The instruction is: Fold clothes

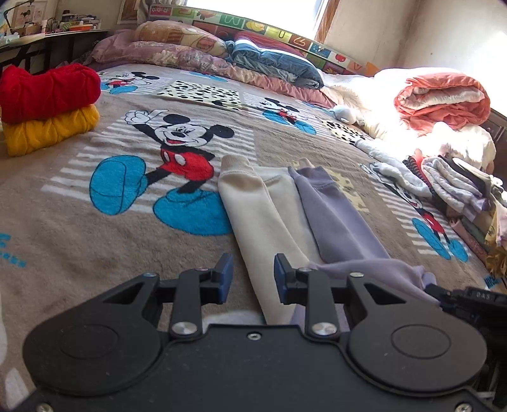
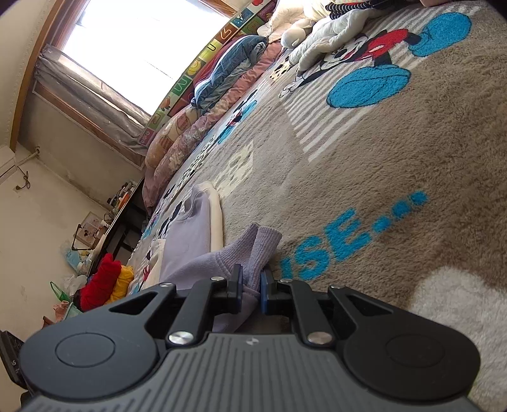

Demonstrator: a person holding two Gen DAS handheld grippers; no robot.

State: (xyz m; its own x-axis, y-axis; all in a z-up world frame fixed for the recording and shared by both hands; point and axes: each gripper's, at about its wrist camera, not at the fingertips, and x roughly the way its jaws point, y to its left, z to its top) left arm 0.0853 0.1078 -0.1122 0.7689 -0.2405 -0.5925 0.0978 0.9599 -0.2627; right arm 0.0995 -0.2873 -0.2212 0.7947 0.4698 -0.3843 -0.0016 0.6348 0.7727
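This is a bedroom in a home. A wide bed fills both views, covered by a plush beige blanket (image 1: 79,241) printed with a cartoon mouse. Along its far side lie pillows (image 1: 177,41), a rolled blue quilt (image 1: 275,63) and a bundled orange-pink comforter (image 1: 443,98). A colourful alphabet play mat (image 1: 269,27) stands against the wall under a sunlit window (image 2: 133,47) with a wooden frame. Folded red and yellow garments (image 1: 47,104) are stacked on the blanket, and a pile of folded clothes (image 1: 459,196) sits at the other edge. A cluttered dark desk (image 1: 38,41) stands beside the bed, and a soft toy (image 2: 332,28) lies on the blanket.
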